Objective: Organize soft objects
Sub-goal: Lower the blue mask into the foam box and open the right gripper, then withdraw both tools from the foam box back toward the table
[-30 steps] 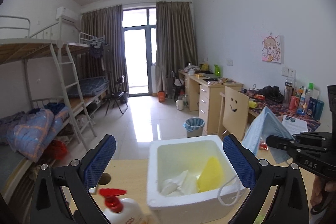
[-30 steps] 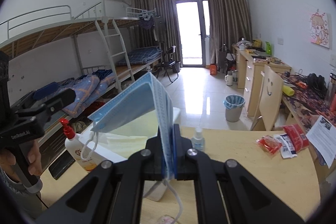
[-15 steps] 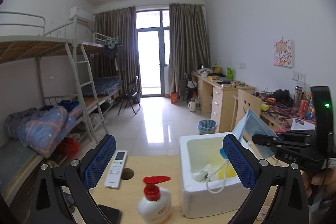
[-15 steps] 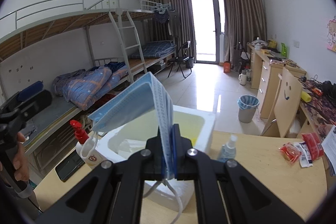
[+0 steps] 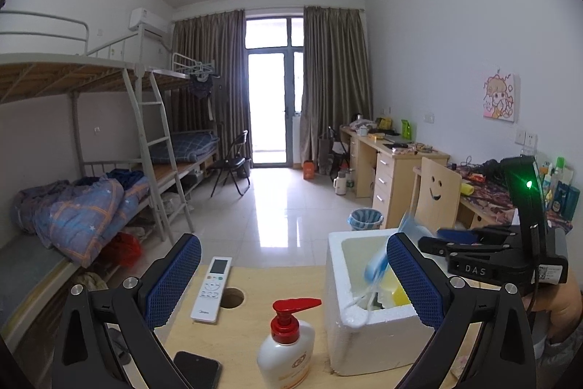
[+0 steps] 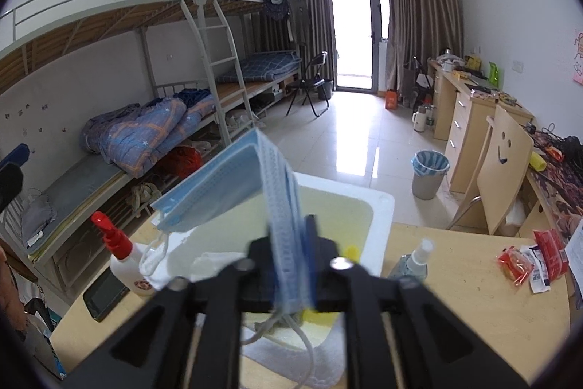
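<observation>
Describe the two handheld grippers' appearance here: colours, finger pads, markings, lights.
Both grippers are black plastic with silver screws. The left gripper has blue, mesh-textured pads. The right gripper has blue pads too, white "DAS" lettering, a green indicator light and a white label sticker.

The left wrist camera sits low over the pale wooden table (image 5: 251, 327) and looks down the room to the glass door at 12 o'clock. The right wrist camera looks down closer. Both see the white foam box (image 5: 368, 338) (image 6: 379, 206) and the red-pump soap bottle (image 5: 288, 345) (image 6: 124, 261).
</observation>
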Demonstrator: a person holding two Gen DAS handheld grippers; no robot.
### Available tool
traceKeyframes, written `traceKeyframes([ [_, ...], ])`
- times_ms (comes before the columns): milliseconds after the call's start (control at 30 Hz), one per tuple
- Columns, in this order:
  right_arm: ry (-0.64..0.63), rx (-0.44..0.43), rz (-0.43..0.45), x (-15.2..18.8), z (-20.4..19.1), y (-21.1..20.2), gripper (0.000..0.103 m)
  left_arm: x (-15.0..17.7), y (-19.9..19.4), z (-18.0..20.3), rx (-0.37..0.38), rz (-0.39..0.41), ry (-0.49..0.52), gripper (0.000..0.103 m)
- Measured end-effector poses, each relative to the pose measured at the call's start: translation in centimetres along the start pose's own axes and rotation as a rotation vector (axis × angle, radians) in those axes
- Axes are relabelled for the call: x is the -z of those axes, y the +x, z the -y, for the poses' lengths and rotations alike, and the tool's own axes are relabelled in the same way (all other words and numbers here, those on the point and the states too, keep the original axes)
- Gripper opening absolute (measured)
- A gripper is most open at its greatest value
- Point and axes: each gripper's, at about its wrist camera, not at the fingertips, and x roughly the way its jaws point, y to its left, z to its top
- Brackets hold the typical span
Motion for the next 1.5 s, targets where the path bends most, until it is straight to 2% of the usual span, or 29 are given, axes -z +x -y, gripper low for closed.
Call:
traceKeyframes([
  [67, 0.006, 0.004, 0.010, 0.0, 0.1, -0.1, 0.075, 0.1, 0.1, 0.0, 0.003, -0.004, 0.002, 0.102],
  [133, 0.011, 0.021, 0.040, 0.0, 0.3, -0.6, 0.077, 0.1, 0.3, 0.0, 0.001, -0.008, 0.004, 0.102],
  [467, 0.023, 0.009, 0.059, -0.1, 0.3, -2.5, 0.078, 0.0, -0.2, 0.9, 0.019, -0.007, 0.007, 0.102],
  [767, 0.045, -0.006, 0.123, 0.3, 0.0, -6.3, 0.103, 0.1, -2.7, 2.7, 0.023, 0.010, 0.042, 0.102],
  [1067, 0.024, 0.029, 0.171, 1.5, -0.7, -11.2, 0.103, -0.4, -6.6, 4.7, 0.074, 0.050, 0.064, 0.102],
  [1500, 0.000, 0.052, 0.227, 4.1, -2.1, -16.9, 0.103, 0.5, -11.8, 6.0, 0.100, 0.087, 0.084, 0.102],
])
